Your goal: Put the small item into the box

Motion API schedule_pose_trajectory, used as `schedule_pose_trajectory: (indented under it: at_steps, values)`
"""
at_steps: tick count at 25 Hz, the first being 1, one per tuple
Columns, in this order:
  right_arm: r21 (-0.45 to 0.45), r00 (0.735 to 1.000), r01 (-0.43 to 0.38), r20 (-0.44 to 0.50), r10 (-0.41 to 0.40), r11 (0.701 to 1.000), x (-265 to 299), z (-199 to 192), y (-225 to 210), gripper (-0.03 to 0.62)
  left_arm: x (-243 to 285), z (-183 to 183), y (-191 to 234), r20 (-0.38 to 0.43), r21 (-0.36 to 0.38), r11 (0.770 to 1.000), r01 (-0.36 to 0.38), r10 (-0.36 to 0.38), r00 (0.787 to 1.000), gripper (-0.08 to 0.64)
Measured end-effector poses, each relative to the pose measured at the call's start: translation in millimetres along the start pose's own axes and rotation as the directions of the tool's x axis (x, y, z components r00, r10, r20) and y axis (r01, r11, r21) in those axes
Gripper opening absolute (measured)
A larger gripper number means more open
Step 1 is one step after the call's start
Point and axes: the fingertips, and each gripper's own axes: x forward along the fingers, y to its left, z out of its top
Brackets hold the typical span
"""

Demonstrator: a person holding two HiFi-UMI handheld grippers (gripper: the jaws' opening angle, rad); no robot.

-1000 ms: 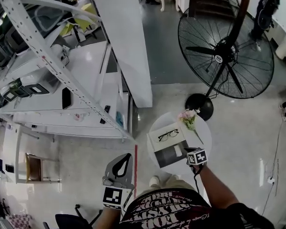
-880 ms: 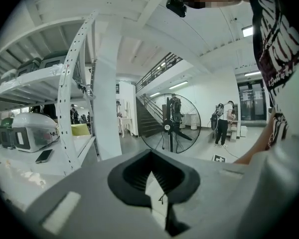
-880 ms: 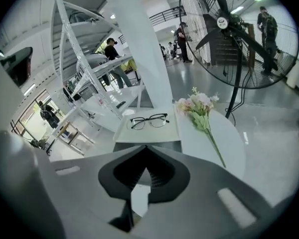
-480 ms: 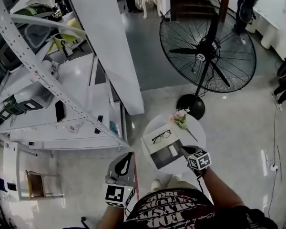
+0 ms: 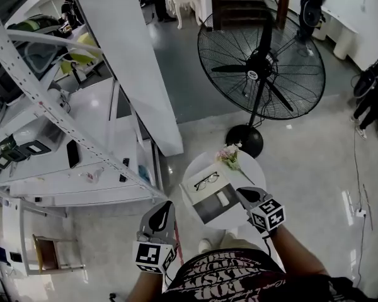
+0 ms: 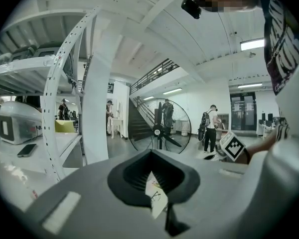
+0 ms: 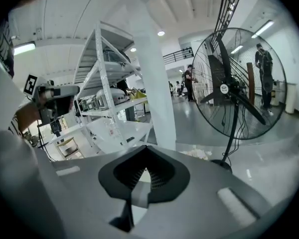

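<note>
A small round white table point(image 5: 252, 168) carries an open box: a grey tray point(image 5: 209, 207) with a white lid point(image 5: 198, 176) hinged back, a pair of glasses lying on the lid. A small white item point(image 5: 222, 198) rests inside the grey tray. My right gripper point(image 5: 242, 193) is shut, with nothing seen in it; its tips are at the tray's right edge. Low and to the left, off the table, is my left gripper point(image 5: 166, 206), also shut with nothing seen in it. In the left gripper view the lid with glasses point(image 6: 156, 197) shows through the gap behind the closed jaws.
A bunch of pink flowers point(image 5: 229, 154) lies at the table's far edge. Just beyond stands a big pedestal fan point(image 5: 259, 65). A white pillar point(image 5: 129, 61) and metal shelving point(image 5: 57, 124) fill the left. People stand in the background.
My right gripper has drawn back from over the grey tray to its right edge. A small white item now shows in the tray. The left gripper keeps its place.
</note>
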Motion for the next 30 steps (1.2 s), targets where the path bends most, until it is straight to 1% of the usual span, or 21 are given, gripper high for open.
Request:
schedule_pose_trajectory:
  at_steps: [3,7,12,14,16,18,20,22,26,30]
  values:
    - [-0.055,0.999,-0.006,0.054,0.009,0.998,-15,26,13,0.029,2,-2,2,-0.015,-0.009,1.0,-0.01,0.009,1.0,0.002]
    - [-0.077,0.991,0.002,0.13,0.008,0.997,-36,57,26,0.029,4,-4,-2,-0.025,-0.009,1.0,0.013,-0.014,1.0,0.002]
    - [-0.12,0.975,0.022,0.223,0.005,0.992,-63,91,42,0.028,0,-4,-7,-0.024,-0.004,0.999,0.035,-0.035,0.999,0.002]
    - [-0.143,0.968,0.032,0.25,0.005,0.989,-72,101,47,0.028,-3,-4,-6,-0.027,0.011,0.999,0.035,-0.035,0.999,0.002]
    - [-0.145,0.963,0.033,0.27,0.007,0.989,-76,110,53,0.028,-5,-4,-4,-0.038,0.042,0.999,0.036,-0.034,0.999,0.002]
    - [-0.131,0.961,0.031,0.278,0.007,0.991,-79,112,59,0.028,-10,-10,-4,-0.057,0.056,0.997,0.044,-0.041,0.998,0.002]
    - [-0.116,0.961,0.031,0.277,0.002,0.993,-81,107,63,0.028,-14,-18,-6,-0.075,0.048,0.997,0.059,-0.055,0.996,0.002]
    - [-0.114,0.958,0.04,0.285,-0.006,0.993,-83,108,62,0.028,-13,-18,-7,-0.064,0.051,0.996,0.068,-0.065,0.996,0.002]
    - [-0.116,0.954,0.056,0.3,-0.019,0.992,-85,113,63,0.028,-15,-7,-9,-0.014,0.064,0.994,0.084,-0.084,0.996,0.002]
    - [-0.097,0.955,0.067,0.293,-0.036,0.993,-87,109,68,0.029,-18,-13,-13,-0.031,0.057,0.992,0.113,-0.111,0.993,0.002]
